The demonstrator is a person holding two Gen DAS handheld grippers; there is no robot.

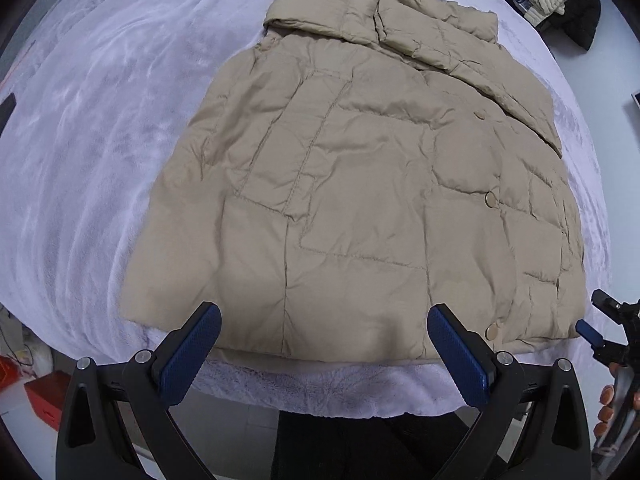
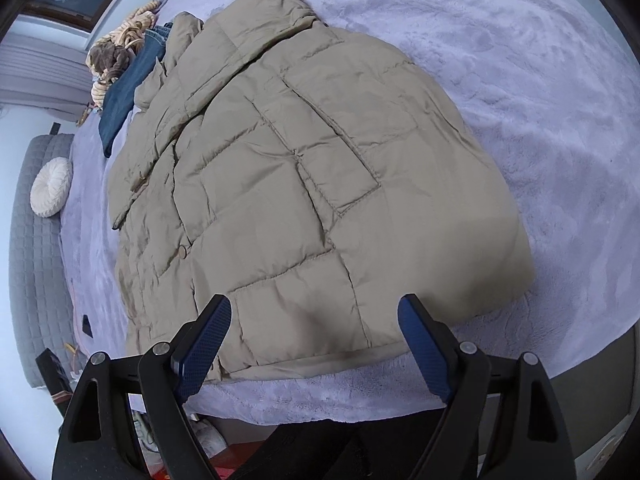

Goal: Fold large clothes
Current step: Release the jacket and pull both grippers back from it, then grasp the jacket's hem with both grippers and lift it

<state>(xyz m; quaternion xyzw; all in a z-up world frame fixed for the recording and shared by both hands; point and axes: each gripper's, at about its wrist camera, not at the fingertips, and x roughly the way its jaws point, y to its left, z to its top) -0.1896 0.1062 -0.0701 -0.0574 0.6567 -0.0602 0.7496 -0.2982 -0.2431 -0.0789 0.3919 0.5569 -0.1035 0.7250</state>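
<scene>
Both grippers, left & right, gape wide, empty, near hem of beige puffer jacket; pinch both hem corners evenly before folding far.

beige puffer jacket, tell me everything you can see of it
The beige puffer jacket is quilted in large stitched panels and looks like a smooth, faintly shiny padded shell. It lies flat, front up, on the lavender fleece blanket, hem near the bed's edge, collar far. Round beige snap buttons run down the front, and one sleeve lies folded across the chest. Both the left gripper and right gripper are open, holding nothing.
</scene>
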